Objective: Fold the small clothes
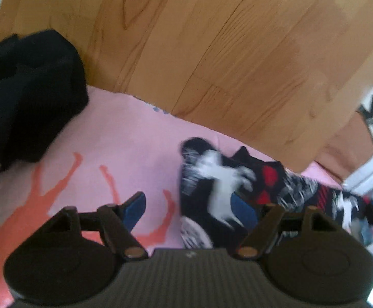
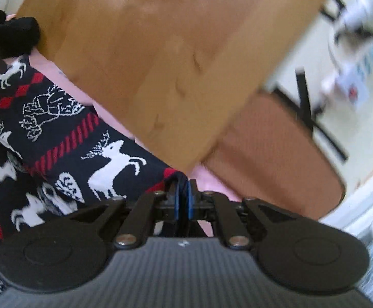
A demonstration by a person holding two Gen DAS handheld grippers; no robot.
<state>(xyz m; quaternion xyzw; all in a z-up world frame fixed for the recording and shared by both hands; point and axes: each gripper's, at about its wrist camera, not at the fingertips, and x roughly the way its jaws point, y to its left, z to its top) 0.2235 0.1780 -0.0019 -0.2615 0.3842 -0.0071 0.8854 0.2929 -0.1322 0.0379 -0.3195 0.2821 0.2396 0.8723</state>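
The pink sheet point(image 1: 124, 128) with its orange print is the largest thing here and serves as the folding ground; it seems to cover a raised surface, since the wooden floor point(image 1: 237, 38) drops away past its far edge. Every place below is given from that sheet.

On the sheet's far left corner sits a heap of black clothes point(image 1: 27, 89), likely parked there to keep the middle free for work.

Across the sheet's right part lies the task's piece, a dark knitted garment point(image 2: 58, 141) with white reindeer and red bands. It is stretched out toward the right edge of the sheet, which suits a fold drawn from one end.

The right gripper point(image 2: 183, 200) stands at the sheet's far right edge, its fingers point(image 2: 177, 200) pressed together on the red-trimmed corner of the garment, probably to lift and carry that end.

The left gripper point(image 1: 189, 210) hangs over the middle of the sheet with its fingers point(image 1: 135, 208) spread and nothing between them; one finger is above bare pink, the other above the garment's near end, as if lining up to pinch it.
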